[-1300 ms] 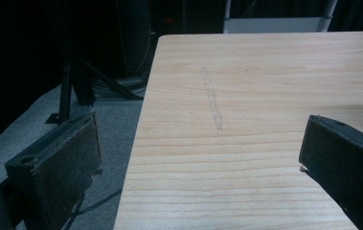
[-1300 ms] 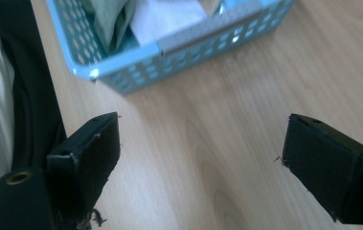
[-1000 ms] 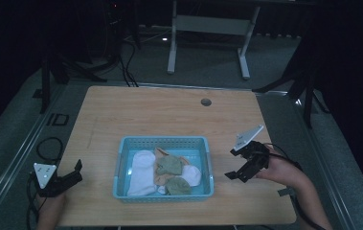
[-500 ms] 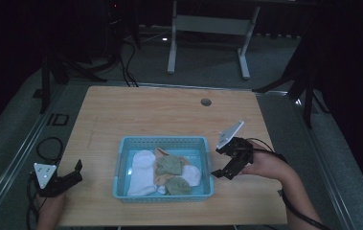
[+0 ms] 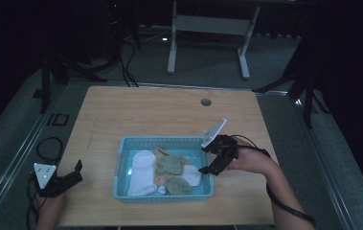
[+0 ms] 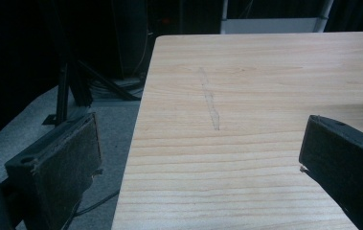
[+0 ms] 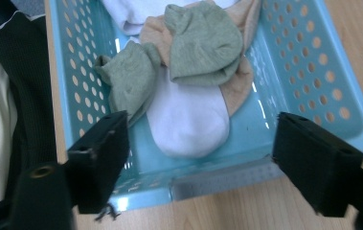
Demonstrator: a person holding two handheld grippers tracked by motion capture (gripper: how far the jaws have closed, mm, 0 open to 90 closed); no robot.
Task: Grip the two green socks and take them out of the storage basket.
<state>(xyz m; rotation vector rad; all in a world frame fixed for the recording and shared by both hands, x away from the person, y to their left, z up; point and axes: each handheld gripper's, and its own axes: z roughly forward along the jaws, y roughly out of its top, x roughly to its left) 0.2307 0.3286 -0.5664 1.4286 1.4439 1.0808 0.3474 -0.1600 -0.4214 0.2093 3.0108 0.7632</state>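
A light blue perforated basket (image 5: 164,140) sits on the front half of the wooden table (image 5: 150,110). It holds white socks (image 5: 141,172), green socks (image 5: 169,165) and a peach one (image 5: 159,154). My right gripper (image 5: 205,159) hovers at the basket's right wall, pointing in. Its jaws have just been closing a little but still stand wide, their pads touching nothing. In the right gripper view, the right gripper (image 7: 200,129) frames a white sock's toe (image 7: 188,120) and the basket wall (image 7: 208,184); green socks (image 7: 200,43) lie beyond. My left gripper (image 5: 76,172) rests open at the table's front left corner.
In the left gripper view, the left gripper (image 6: 200,129) looks along bare wood (image 6: 246,72) by the table's left edge. A round hole (image 5: 206,102) sits near the table's far edge. A pale metal frame (image 5: 208,24) stands on the floor behind.
My right gripper has moved left from the table's right side to the basket's right wall. The left gripper has stayed where it was.
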